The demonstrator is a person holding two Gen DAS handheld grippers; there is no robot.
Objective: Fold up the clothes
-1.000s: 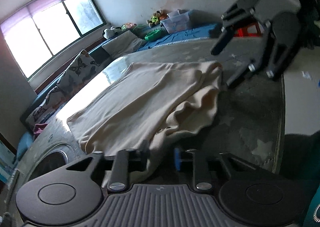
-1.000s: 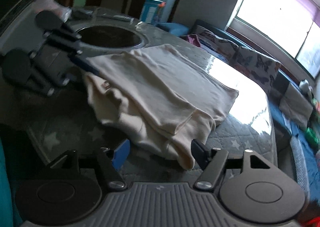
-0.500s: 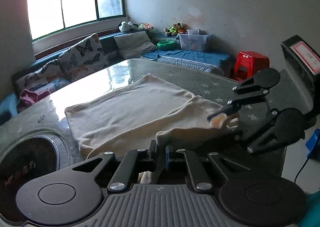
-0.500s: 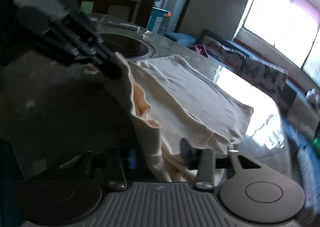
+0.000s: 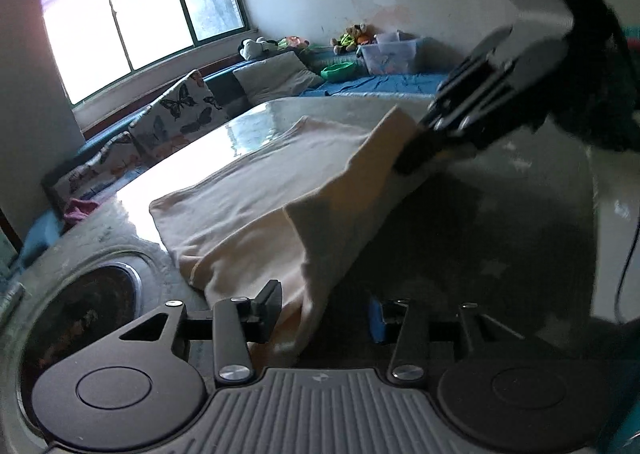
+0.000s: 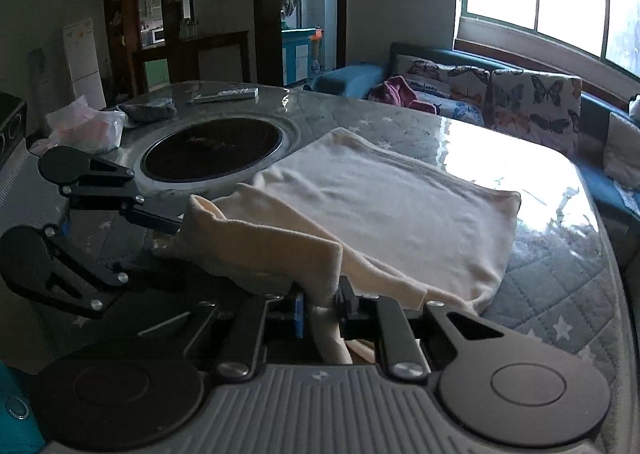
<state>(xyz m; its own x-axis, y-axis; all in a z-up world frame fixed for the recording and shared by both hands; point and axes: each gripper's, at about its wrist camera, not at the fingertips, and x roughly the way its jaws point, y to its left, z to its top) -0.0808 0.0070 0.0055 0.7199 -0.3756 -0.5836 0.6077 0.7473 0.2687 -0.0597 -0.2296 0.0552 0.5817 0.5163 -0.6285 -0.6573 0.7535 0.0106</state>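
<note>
A cream garment [image 5: 256, 209] lies on the glass-topped table [image 5: 500, 221], with its near edge lifted. In the left wrist view my left gripper [image 5: 324, 310] stands open, and the cloth edge hangs against its left finger [image 5: 266, 304]. My right gripper [image 6: 322, 304] is shut on the cream cloth [image 6: 280, 246] and holds that corner above the table. In the right wrist view the left gripper [image 6: 176, 225] touches the other end of the raised edge. In the left wrist view the right gripper [image 5: 416, 157] pinches the cloth's far corner.
A round dark inset [image 6: 212, 153] sits in the table beside the garment. A plastic bag [image 6: 86, 129], a grey cloth [image 6: 148, 111] and a flat box [image 6: 226, 95] lie at the far table edge. Butterfly cushions [image 6: 536, 101] line the sofa under the window.
My right gripper has closed on the garment's corner and lifted it. My left gripper, shut on the cloth half a second ago, now stands open. The near edge is raised and stretched between them.
</note>
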